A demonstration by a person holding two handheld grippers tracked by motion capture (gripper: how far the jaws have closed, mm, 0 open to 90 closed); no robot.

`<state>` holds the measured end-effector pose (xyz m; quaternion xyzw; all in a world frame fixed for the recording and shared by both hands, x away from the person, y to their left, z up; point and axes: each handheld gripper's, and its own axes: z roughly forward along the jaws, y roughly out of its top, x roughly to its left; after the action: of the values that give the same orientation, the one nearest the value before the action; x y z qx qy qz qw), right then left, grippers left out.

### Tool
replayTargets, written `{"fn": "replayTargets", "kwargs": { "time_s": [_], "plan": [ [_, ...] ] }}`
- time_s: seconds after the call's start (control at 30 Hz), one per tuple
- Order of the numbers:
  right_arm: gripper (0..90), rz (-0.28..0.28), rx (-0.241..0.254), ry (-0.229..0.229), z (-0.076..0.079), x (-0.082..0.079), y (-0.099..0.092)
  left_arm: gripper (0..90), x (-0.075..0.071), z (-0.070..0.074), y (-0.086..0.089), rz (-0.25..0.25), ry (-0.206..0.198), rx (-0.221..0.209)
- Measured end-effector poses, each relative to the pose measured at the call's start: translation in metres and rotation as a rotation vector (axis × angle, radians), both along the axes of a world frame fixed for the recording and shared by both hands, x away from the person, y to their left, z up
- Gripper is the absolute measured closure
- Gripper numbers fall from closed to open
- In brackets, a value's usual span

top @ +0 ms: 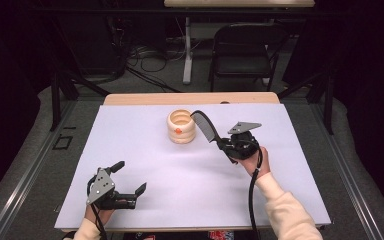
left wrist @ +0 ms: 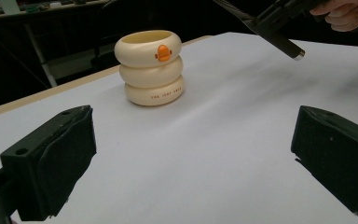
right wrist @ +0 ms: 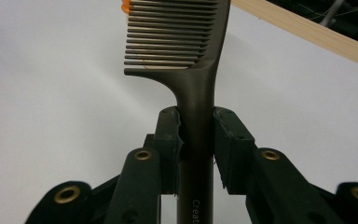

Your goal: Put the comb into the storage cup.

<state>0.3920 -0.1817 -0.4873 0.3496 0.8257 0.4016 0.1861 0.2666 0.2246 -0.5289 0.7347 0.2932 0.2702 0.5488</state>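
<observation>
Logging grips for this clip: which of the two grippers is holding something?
The right gripper: its jaws are clamped on the dark comb by its handle. The left gripper stands open and empty.

My left gripper [top: 128,183] rests low by the counter's near edge, jaws spread wide with nothing between them. My right gripper [top: 223,144] is raised and angled up-left, jaws clamped, my right hand [top: 260,161] wrapped behind it.

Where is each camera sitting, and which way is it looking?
High view: above the person's side, looking forward and down at the table; forearms, hands, left gripper and right gripper show.
Left gripper view: rides the open left gripper, facing the cream holder; its own jaws show.
Right gripper view: rides the right gripper, looking along the comb clamped in its jaws.
Shared: high and left gripper views both show the holder and the comb.
</observation>
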Motion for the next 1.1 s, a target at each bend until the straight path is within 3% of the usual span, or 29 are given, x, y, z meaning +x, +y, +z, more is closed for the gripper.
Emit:
{"fn": "replayTargets", "kwargs": {
  "time_s": [1.1],
  "plan": [
    [72.6,0.012,0.046,-0.053,0.017,0.014,0.021,0.0,0.000,0.000,0.001,0.002,-0.003,-0.002]
  ]
}}
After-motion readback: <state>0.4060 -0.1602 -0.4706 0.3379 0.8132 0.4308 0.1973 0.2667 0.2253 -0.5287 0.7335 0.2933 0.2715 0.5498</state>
